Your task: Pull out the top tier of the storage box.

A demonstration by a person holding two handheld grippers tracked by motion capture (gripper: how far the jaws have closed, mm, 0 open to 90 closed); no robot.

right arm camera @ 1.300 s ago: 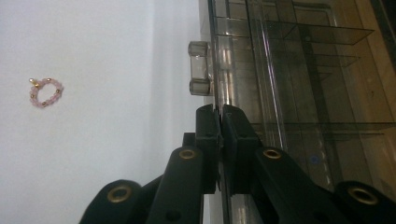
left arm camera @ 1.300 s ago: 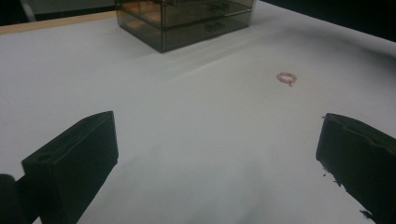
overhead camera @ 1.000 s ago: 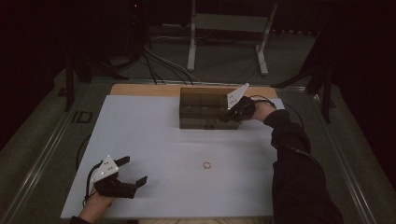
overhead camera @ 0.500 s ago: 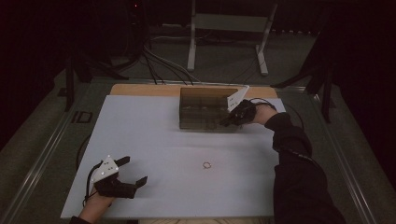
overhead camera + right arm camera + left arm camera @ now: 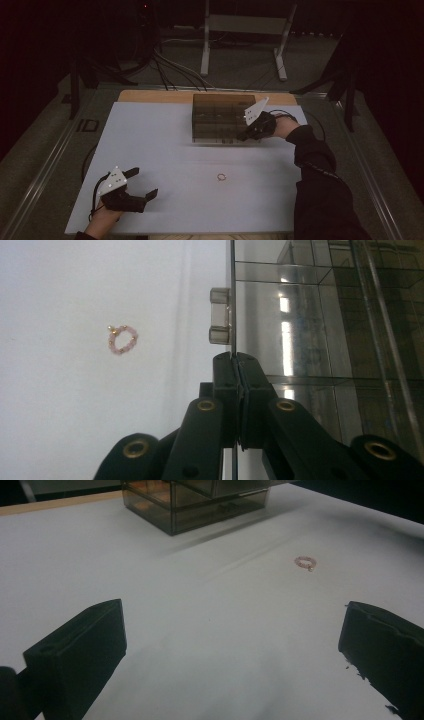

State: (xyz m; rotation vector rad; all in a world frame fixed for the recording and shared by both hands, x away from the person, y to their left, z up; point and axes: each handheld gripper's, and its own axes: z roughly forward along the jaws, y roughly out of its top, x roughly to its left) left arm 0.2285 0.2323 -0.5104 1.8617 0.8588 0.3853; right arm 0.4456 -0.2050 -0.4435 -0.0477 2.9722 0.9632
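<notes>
In the right gripper view the right gripper [image 5: 238,360] has its jaws pressed together at the front face of the drawer box [image 5: 320,330]; whether a drawer handle sits between the tips cannot be told, as the pads cover that spot. The box runs off the top and right edges there, and its contents are unreadable behind smoked, reflective walls. In the left gripper view the box [image 5: 195,502] is cut by the top edge. The bead ring [image 5: 222,176] is too small in the high view to resolve single beads. The left hand [image 5: 102,220] is cut by the bottom edge; the surroundings beyond the table [image 5: 150,130] are lost in darkness.
</notes>
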